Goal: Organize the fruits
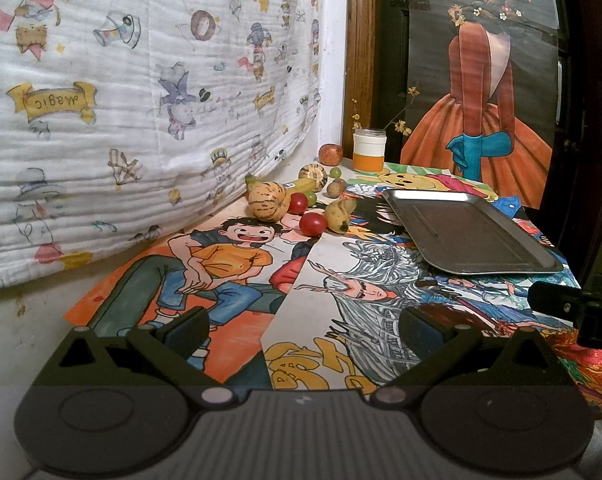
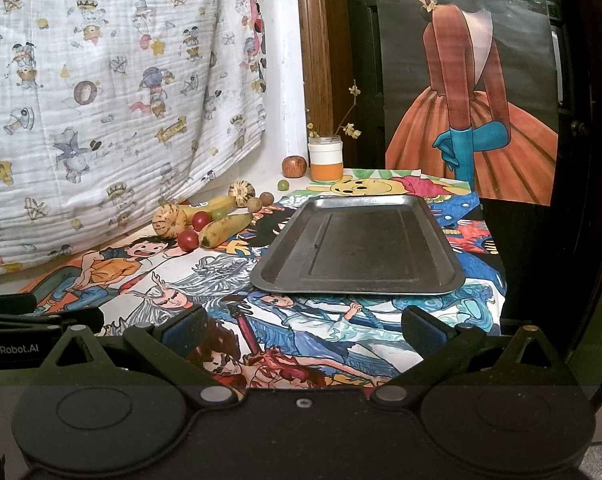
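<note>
The fruits lie in a loose cluster on the table's picture-covered top, to the left of the metal tray and close under the hanging printed cloth. Nearest the tray's left edge is a spotted banana, with two red tomatoes touching or just beside its near end. Left of those sits a striped melon; a second, smaller striped melon lies farther back, and a second banana runs between the two with a green grape beside it. Two small brown round fruits rest just off the tray's far left corner. Another green grape lies beyond them, and an apple sits farthest back, just beside an orange-banded jar with thin flowering twigs. The tray itself holds nothing and lies flat on the drawings. Behind the tray hangs a poster of a figure in an orange skirt. The left gripper is near the front of the table, well apart from the fruits, its fingers spread wide with nothing between them. The right gripper faces the tray's near edge, fingers likewise apart and empty.
</note>
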`<move>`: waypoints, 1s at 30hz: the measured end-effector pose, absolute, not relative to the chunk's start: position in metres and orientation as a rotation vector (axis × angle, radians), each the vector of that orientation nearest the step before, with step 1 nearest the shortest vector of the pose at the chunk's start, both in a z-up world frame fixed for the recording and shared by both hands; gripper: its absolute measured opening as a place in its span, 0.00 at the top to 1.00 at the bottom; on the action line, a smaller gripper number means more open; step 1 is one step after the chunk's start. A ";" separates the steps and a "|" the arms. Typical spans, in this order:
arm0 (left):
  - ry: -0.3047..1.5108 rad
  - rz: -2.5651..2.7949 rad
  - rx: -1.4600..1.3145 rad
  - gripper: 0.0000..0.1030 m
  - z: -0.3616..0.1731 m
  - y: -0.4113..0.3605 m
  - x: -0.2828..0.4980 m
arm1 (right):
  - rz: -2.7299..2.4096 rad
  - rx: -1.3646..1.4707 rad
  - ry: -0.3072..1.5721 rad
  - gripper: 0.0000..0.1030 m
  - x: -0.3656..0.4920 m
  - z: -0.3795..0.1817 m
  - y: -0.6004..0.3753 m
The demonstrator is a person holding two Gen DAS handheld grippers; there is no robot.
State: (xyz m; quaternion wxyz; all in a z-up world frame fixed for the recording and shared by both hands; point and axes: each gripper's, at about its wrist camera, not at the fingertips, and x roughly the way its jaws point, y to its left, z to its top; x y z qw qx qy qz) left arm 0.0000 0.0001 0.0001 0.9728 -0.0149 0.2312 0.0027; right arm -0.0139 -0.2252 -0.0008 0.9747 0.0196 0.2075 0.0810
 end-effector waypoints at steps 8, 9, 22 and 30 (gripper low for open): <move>0.466 0.005 -0.030 0.00 0.000 0.000 0.000 | 0.163 0.040 0.419 0.00 -0.014 -0.001 -0.225; 0.466 0.005 -0.030 0.00 0.000 0.000 0.000 | 0.163 0.040 0.419 0.00 -0.014 -0.001 -0.225; 0.475 0.009 -0.040 0.00 0.001 0.002 0.000 | 0.160 0.040 0.418 0.00 -0.014 -0.001 -0.225; 0.503 -0.012 -0.053 0.00 0.000 0.003 0.002 | 0.159 0.025 0.433 0.00 -0.011 -0.002 -0.221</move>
